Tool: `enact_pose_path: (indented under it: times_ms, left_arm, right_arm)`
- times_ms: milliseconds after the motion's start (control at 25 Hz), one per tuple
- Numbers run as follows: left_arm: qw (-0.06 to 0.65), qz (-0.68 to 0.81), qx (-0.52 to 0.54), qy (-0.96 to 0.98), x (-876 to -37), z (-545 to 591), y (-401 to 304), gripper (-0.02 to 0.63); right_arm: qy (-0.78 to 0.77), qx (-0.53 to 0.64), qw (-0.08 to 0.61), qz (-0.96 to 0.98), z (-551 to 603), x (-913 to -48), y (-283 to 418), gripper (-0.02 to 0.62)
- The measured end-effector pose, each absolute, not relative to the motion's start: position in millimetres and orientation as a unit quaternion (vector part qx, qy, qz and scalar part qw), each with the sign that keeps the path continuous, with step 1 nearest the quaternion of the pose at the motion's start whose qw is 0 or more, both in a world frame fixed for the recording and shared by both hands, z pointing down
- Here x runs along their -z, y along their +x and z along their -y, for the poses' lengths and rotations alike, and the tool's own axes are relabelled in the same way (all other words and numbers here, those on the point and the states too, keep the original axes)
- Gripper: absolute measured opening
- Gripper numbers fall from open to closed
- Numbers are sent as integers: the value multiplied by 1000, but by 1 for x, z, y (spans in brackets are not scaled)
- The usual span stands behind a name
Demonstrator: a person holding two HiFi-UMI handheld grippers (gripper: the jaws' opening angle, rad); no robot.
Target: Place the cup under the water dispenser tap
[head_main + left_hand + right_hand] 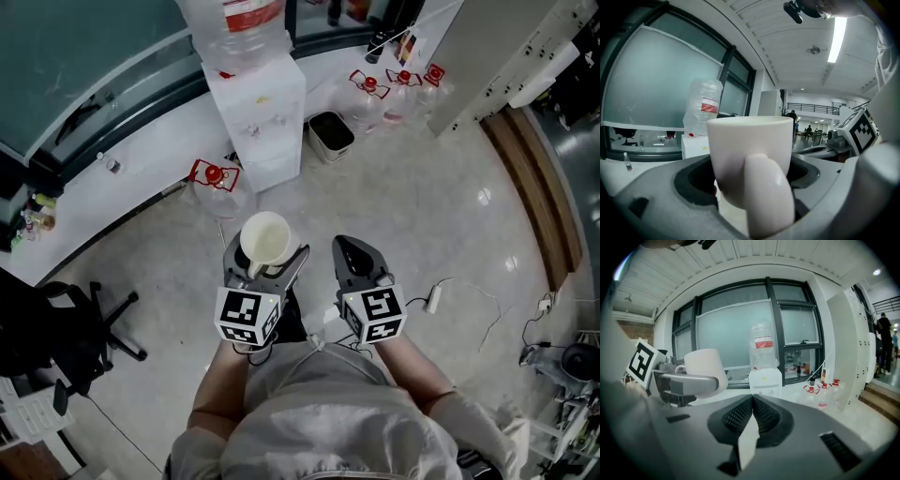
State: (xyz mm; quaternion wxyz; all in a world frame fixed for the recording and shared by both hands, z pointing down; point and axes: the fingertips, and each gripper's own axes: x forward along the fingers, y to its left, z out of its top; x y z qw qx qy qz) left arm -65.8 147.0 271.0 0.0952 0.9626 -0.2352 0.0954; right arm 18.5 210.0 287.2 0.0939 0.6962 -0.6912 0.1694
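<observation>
- Left tongs [266,265] are gripping the cup [265,236], spread wide; right tongs [354,251] are sitting closed, empty.
- Cup is hanging over floor [441,216], well short of dispenser [258,108].
- Risk: smooth cup slipping, or clipping dispenser front.

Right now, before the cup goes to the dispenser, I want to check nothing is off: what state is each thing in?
cup: upright, looks empty, held, not yet at the dispenser.
left gripper: shut on the cup.
right gripper: shut, empty.
water dispenser: upright, bottle seated on top.
bin: open, no lid.
spare bottles: capped.
</observation>
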Motion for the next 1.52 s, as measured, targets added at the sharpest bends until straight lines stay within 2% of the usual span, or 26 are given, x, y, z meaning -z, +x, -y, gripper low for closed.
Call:
enact_pose_path:
  times_ms: [320, 560, 760, 1360, 1520]
  left_arm:
    - [99, 223, -116, 963, -295, -5, -24, 456]
    - [122, 236, -136, 954, -342, 59, -14, 456]
    - [146, 271, -153, 939, -400, 90, -7, 456]
    - [219, 439, -146, 859, -582, 146, -2, 456]
    - [208, 467, -154, 846, -635, 165, -3, 456]
  right_arm:
    - [702, -205, 106, 674, -70, -312, 70, 26]
    - [692, -221, 116, 678, 6, -338, 90, 26]
    - [666, -237, 122, 697, 54, -378, 100, 26]
    - [529, -277, 198, 777, 133, -552, 95, 26]
    - [515, -278, 208, 784, 143, -600, 100, 26]
